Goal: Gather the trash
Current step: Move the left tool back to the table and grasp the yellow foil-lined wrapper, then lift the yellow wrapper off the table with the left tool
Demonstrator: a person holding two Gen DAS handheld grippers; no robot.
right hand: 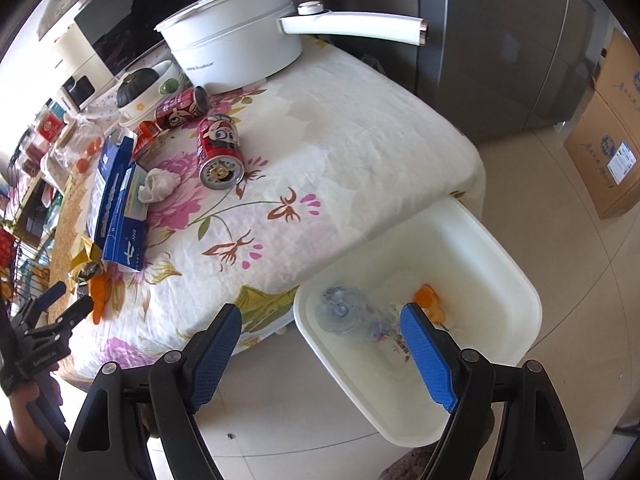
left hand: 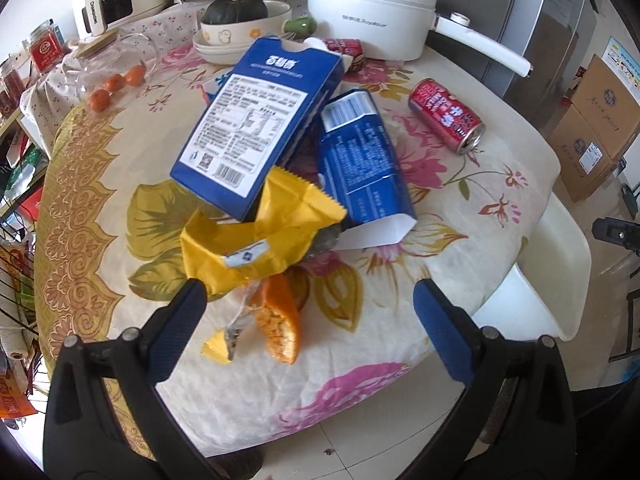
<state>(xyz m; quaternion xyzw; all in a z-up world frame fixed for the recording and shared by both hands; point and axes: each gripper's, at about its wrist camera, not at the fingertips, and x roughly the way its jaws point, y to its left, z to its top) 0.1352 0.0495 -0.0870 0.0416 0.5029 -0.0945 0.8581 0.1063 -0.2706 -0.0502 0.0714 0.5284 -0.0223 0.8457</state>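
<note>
The orange peel point(left hand: 280, 320) and yellow wrapper point(left hand: 256, 240) lie on the surface point(left hand: 460, 208) between the left tongs point(left hand: 310, 300), which stand wide apart, probably to take them. The right tongs point(right hand: 320, 332) are apart and empty above the white bin point(right hand: 500, 256), where trash goes.

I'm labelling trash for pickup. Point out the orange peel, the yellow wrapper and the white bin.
orange peel point(left hand: 280, 328), left wrist view, on its pitted outer skin.
yellow wrapper point(left hand: 256, 240), left wrist view, on its crumpled middle.
white bin point(right hand: 516, 264), right wrist view, on its far rim.
</note>
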